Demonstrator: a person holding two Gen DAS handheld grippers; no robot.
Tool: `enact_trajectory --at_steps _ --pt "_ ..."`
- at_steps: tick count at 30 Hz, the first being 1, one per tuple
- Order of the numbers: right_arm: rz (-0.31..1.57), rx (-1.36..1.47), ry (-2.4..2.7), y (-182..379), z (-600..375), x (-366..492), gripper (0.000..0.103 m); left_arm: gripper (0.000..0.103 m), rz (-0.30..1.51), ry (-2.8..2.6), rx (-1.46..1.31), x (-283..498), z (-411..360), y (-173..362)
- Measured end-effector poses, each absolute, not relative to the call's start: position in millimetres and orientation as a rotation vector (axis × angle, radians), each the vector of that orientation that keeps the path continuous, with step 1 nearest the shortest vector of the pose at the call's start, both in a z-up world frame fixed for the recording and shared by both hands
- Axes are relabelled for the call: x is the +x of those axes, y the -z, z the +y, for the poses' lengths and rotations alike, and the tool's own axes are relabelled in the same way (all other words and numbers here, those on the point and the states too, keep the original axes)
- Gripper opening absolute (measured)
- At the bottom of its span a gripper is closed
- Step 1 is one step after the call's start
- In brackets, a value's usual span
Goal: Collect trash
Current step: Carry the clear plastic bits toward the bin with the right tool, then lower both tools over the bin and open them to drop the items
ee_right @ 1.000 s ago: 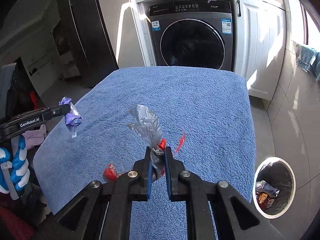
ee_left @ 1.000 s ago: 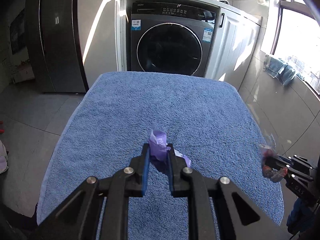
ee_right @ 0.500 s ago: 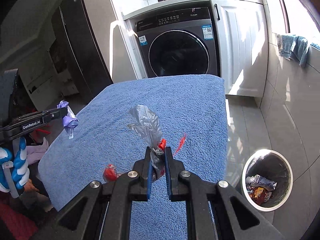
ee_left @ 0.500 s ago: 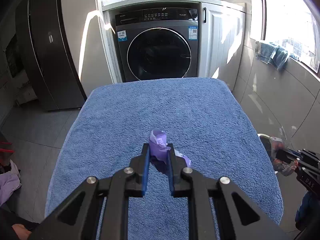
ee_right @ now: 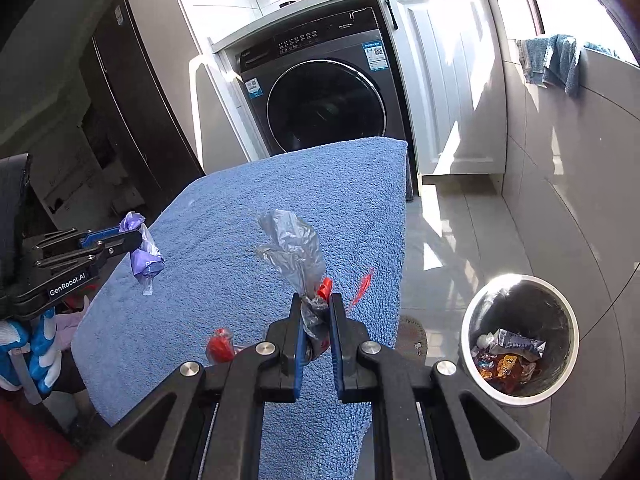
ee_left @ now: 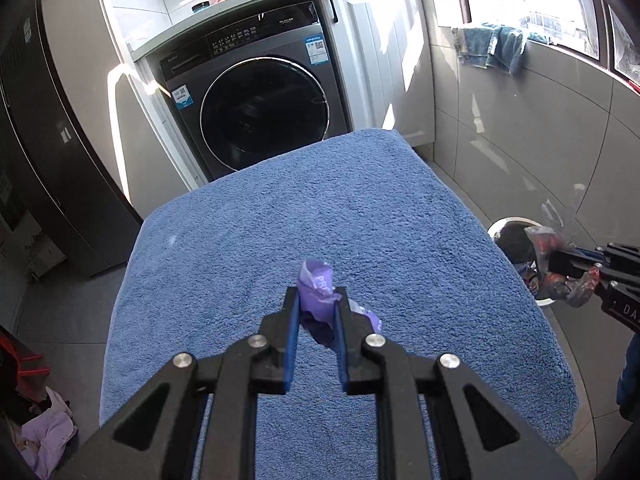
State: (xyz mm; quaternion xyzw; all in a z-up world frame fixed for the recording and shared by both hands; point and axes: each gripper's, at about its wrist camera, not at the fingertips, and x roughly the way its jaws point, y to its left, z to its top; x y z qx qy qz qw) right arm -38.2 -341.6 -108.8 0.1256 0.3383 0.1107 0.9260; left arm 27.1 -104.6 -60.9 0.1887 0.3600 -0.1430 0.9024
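My left gripper (ee_left: 316, 300) is shut on a crumpled purple wrapper (ee_left: 316, 284), held above the blue towel-covered table (ee_left: 280, 220). From the right wrist view, that same wrapper (ee_right: 145, 258) hangs from the left gripper (ee_right: 134, 240) at the table's left side. My right gripper (ee_right: 315, 304) is shut on a grey and red plastic wrapper (ee_right: 292, 246) near the table's right edge. In the left wrist view the right gripper (ee_left: 554, 262) with its wrapper (ee_left: 546, 240) sits over the round trash bin (ee_left: 504, 226). The bin (ee_right: 480, 300) holds several wrappers.
A dark washing machine (ee_left: 256, 96) and white cabinet (ee_left: 380, 60) stand behind the table. A dark fridge (ee_left: 44, 140) is at the left. Blue cloths (ee_right: 552, 60) hang on the window ledge at the right. Tiled floor (ee_right: 440, 240) lies between table and bin.
Both grippers have swung to the right with their wrappers still held. The trash bin has come closer and further into both views.
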Motion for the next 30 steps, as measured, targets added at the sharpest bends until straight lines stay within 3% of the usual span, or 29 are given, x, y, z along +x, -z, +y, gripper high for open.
enact_trajectory --at_steps 30 --pt "0.717 0.374 -0.161 133.0 -387.3 -38.5 0.011 0.015 0.827 0.328 0.484 48.8 -142.7 93.5"
